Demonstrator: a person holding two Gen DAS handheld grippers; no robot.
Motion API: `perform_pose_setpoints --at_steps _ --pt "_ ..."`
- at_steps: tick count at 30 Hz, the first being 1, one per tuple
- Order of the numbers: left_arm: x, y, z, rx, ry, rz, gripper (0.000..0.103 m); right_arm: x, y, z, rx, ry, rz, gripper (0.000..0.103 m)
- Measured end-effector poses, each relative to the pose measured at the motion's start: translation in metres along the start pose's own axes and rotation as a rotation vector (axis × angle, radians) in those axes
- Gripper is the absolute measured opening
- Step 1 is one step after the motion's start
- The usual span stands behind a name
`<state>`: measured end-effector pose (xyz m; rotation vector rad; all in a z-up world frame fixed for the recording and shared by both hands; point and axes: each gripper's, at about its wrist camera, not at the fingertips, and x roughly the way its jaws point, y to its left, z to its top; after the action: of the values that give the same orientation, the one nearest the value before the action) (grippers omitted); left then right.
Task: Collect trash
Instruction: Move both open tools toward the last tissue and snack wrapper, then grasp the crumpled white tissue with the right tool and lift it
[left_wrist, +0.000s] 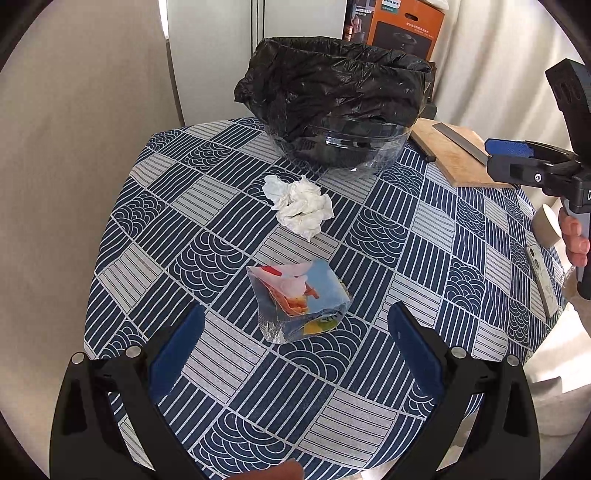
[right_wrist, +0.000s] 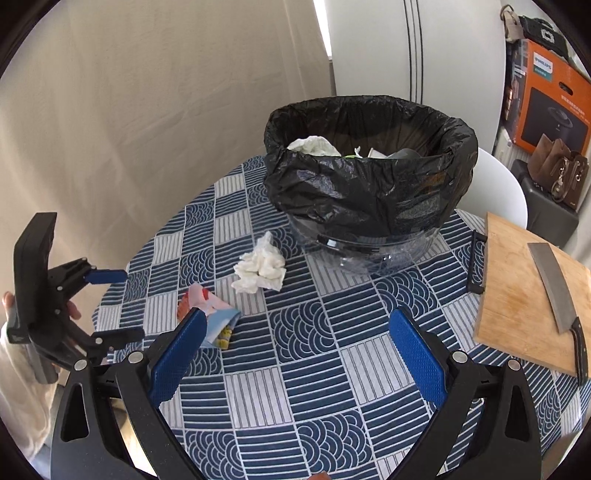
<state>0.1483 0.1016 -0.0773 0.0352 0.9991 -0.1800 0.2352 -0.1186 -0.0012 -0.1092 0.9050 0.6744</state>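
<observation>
My left claw (left_wrist: 295, 332) stands spread, empty, with the snack wrapper (left_wrist: 299, 299) lying on the table (left_wrist: 406, 258) directly ahead between its fingers. My right claw (right_wrist: 295, 347) is likewise spread and farther off. The crumpled tissue (left_wrist: 299, 205) lies beyond, before the lined bin (left_wrist: 332, 107); open cloth surrounds both.

Just before the black-bagged clear plastic bin (right_wrist: 369, 177) on the patterned tablecloth (right_wrist: 314, 350): crumpled white tissue (right_wrist: 260, 267); nearer still, colourful foil wrapper (right_wrist: 214, 317); right, wooden cutting board (right_wrist: 524, 295) under steel cleaver (right_wrist: 554, 288).

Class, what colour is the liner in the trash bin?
Black; the bin liner shows best in the right wrist view.
</observation>
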Motion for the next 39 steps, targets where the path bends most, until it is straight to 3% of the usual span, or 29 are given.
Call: perform_pose_setpoints --at_steps 4,8,16,24,34,35,36,38,39 --pt "0.008 0.0 -0.011 -0.012 -0.045 0.052 0.097 0.029 0.008 0.003 -0.008 0.035 0.043 0.095" --pt "0.019 0.002 -0.024 -0.073 -0.067 0.058 0.097 0.063 0.019 0.006 -0.019 0.061 0.043 0.095" --pt "0.045 0.012 -0.046 -0.16 -0.007 0.056 0.097 0.14 0.034 0.002 -0.096 0.198 0.047 0.095" --pt "0.054 0.02 -0.059 -0.182 0.041 0.059 0.097 0.187 0.041 0.005 -0.094 0.195 0.012 0.095" --pt "0.059 0.018 -0.069 -0.146 0.095 0.055 0.097 0.21 0.042 0.014 -0.065 0.198 0.026 0.094" --pt "0.061 0.019 -0.07 -0.15 0.1 0.054 0.097 0.211 0.043 0.014 -0.078 0.188 0.02 0.089" --pt "0.062 0.02 -0.07 -0.153 0.105 0.051 0.097 0.211 0.046 0.014 -0.102 0.182 -0.007 0.069" --pt "0.064 0.019 -0.071 -0.147 0.113 0.038 0.097 0.209 0.054 0.013 -0.183 0.163 -0.075 0.043" --pt "0.064 0.017 -0.071 -0.136 0.111 0.043 0.097 0.208 0.056 0.013 -0.2 0.167 -0.061 0.033"
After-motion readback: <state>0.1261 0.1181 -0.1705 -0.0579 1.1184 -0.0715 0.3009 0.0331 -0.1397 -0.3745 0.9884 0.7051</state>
